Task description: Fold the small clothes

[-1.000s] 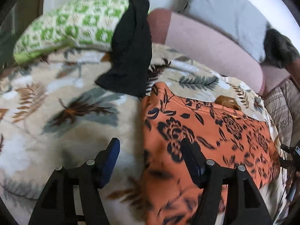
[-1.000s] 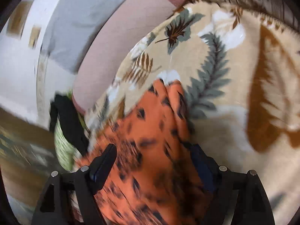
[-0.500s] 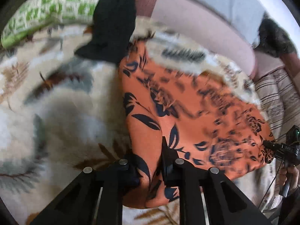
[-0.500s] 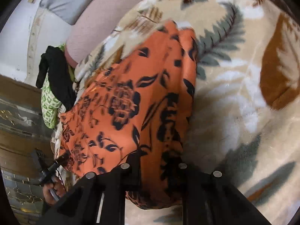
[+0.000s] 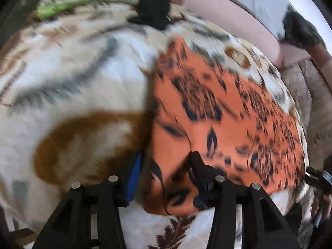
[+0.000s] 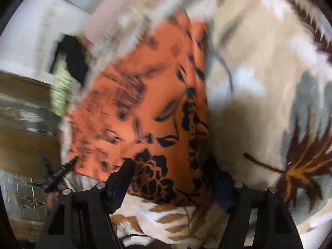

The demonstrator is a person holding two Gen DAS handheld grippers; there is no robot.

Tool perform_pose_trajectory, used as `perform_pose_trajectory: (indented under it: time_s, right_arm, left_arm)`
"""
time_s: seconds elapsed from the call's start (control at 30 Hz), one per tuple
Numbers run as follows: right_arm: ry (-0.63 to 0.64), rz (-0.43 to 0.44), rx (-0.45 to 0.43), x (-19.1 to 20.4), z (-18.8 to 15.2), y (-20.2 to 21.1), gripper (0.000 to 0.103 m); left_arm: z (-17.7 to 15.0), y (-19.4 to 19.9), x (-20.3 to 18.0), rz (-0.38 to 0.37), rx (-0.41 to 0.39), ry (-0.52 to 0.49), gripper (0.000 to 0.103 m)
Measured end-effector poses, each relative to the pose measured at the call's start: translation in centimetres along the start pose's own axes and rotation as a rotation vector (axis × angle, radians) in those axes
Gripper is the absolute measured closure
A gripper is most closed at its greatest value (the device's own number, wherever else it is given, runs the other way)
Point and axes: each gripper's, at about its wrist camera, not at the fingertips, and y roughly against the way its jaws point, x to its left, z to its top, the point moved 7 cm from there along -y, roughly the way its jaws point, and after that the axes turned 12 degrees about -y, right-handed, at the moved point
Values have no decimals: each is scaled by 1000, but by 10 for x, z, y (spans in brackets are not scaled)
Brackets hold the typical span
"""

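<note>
left hand-held gripper [image 5: 165, 172]: jaws just opened, orange garment [image 5: 224, 112] corner between, grip unclear.
right hand-held gripper [image 6: 172, 178]: same, blurred.
blanket [image 5: 83, 78]: smeared.

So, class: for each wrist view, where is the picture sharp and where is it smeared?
Left wrist view: claw fairly crisp, orange floral garment and leaf-print blanket streaked by motion blur. Right wrist view: claw and nearest flower sharp, far end of garment smeared; fisheye curves both.
</note>
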Motion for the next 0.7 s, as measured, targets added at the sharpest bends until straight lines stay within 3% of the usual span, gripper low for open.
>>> perform_pose_trajectory:
  time_s: [0.07, 0.17, 0.3, 0.37, 0.4, 0.43, 0.47, 0.5, 0.53, 0.6, 0.63, 0.67, 0.7]
  right_arm:
    - [20, 15, -92, 9, 17, 22, 30]
    - [35, 16, -157, 23, 45, 28, 30]
    - [73, -23, -196, 47, 87, -1, 30]
    - [72, -76, -177, 49, 105, -20, 30]
    - [78, -109, -178, 46, 111, -28, 34]
    - [84, -156, -169, 44, 116, -38, 70]
    - [78, -180, -162, 40, 115, -42, 90]
    - [88, -190, -170, 41, 114, -40, 92]
    - [129, -220, -208, 48, 112, -31, 94]
    - [199, -270, -290, 57, 106, -12, 94]
    - [203, -292, -299, 54, 105, -11, 94]
    - [193, -322, -286, 45, 105, -16, 93]
    - [164, -347, -236, 30, 108, -31, 90]
  left_arm:
    - [22, 14, 2, 12, -74, -3, 32]
    - [45, 13, 2, 22, -112, -13, 32]
    - [62, -21, -9, 1, -67, -54, 32]
    - [66, -39, -12, 34, -31, -78, 33]
    - [65, -42, -13, 36, -25, -80, 33]
    - [66, -47, -13, 38, -18, -83, 39]
    - [66, -48, -12, 44, -15, -88, 66]
    - [67, -47, -12, 63, -19, -98, 79]
    - [68, -42, -11, 67, -39, -103, 84]
    - [71, -45, -6, 84, -64, -95, 84]
    - [69, -56, 0, 92, -35, -75, 78]
    - [66, -71, 5, 82, 14, -53, 69]
    - [65, -75, 8, 75, 21, -38, 68]
